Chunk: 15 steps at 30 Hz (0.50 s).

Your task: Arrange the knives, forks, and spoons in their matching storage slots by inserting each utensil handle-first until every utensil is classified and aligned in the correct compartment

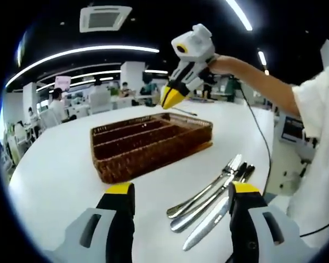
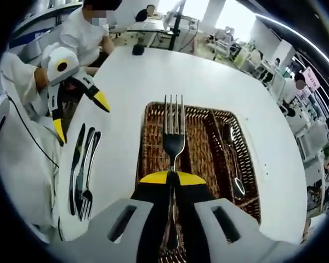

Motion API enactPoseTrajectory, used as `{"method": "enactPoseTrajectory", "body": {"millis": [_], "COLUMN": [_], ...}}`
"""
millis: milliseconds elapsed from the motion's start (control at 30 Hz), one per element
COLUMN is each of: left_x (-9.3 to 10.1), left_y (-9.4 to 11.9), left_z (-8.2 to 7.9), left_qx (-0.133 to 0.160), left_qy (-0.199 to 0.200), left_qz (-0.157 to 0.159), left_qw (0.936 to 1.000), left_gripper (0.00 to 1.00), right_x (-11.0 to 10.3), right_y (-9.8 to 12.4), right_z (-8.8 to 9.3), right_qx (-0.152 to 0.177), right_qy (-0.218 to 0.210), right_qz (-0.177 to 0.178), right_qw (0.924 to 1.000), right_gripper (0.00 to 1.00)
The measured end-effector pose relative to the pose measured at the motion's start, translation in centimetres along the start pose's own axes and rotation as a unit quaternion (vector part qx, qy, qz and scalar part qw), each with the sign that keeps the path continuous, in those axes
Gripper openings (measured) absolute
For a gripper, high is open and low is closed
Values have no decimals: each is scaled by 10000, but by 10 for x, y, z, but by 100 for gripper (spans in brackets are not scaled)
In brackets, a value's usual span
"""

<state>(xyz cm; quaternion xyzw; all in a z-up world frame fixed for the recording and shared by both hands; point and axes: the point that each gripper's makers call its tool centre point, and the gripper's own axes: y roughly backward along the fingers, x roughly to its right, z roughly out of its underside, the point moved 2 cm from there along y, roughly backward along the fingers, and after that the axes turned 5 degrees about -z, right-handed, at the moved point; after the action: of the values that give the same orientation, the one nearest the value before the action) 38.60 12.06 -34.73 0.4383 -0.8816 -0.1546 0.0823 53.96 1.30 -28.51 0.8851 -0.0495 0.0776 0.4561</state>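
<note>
Right tool (image 2: 172, 178) over fork (image 2: 174, 137) handle

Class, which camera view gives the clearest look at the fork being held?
The right gripper view: the fork stands clamped in the right gripper, tines up, above the wicker tray. In the left gripper view that gripper hovers over the tray's far end, but the fork cannot be made out.

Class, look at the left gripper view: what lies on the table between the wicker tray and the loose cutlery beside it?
Nothing: bare white table separates the wicker tray from the loose cutlery, seen in the left gripper view.
</note>
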Motion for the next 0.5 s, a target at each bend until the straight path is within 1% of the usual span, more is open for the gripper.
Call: {"method": "enactPoseTrajectory", "body": {"millis": [167, 333, 400, 500], "left_x": [-2, -4, -4, -5], "left_y": [-1, -2, -3, -3], "left_z": [3, 4, 3, 4], "left_qx": [-45, -67, -49, -53], "left_qy": [7, 32, 42, 41], "left_qz": [-8, -14, -11, -15], "left_qw": [10000, 10000, 10000, 10000], "left_gripper": [70, 70, 70, 70], "right_x": [3, 6, 7, 12], "right_y": [-2, -3, -4, -6], "right_z": [-3, -3, -3, -2], "right_qx": [95, 105, 107, 107], "right_qy": [11, 56, 14, 19], "right_qz": [-13, -5, -36, -28], "right_qw": [10000, 9999, 9999, 9999], "right_gripper": [3, 3, 3, 3]}}
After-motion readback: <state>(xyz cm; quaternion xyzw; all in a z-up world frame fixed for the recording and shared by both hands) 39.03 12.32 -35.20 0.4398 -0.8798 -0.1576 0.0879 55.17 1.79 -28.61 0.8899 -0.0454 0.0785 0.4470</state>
